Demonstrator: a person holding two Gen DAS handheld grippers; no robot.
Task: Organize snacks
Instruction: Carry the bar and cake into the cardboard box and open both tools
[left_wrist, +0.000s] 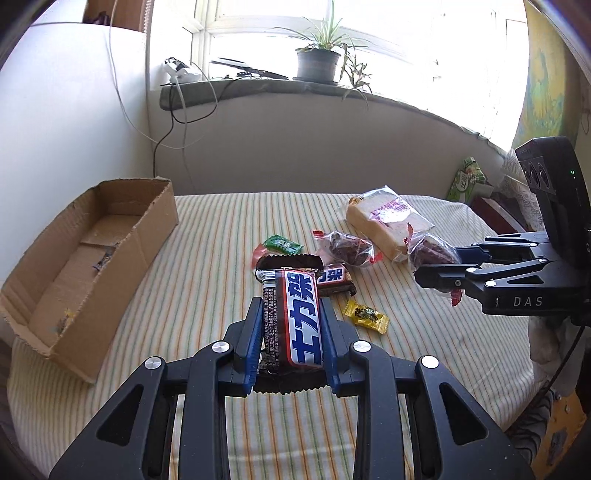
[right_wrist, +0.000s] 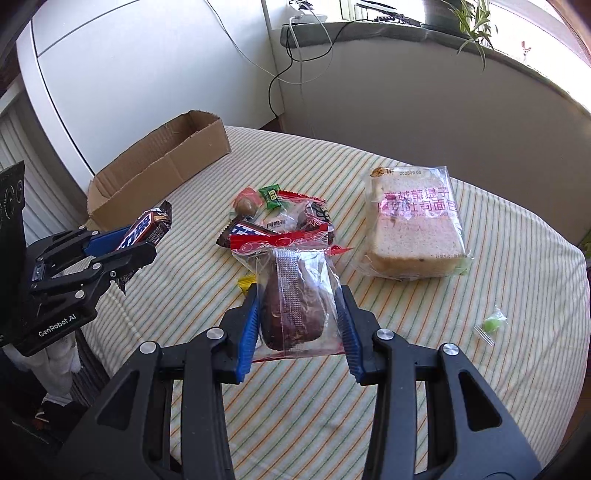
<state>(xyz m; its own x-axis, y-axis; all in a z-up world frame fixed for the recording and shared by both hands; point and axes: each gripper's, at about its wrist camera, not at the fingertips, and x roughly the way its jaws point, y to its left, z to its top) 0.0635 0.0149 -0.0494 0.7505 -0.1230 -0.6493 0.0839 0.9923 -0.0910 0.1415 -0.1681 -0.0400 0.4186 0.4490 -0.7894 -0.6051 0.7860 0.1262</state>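
Note:
My left gripper is shut on a brown Snickers bar and holds it above the striped tablecloth; it also shows in the right wrist view. My right gripper is shut on a clear-wrapped dark pastry, also seen in the left wrist view. An open cardboard box lies at the left, with nothing visible inside. A second Snickers bar, another wrapped pastry, a packed bread slice and small candies lie on the table.
A green candy lies alone at the right in the right wrist view. A windowsill with a potted plant and cables runs behind the table. A white cabinet stands behind the box.

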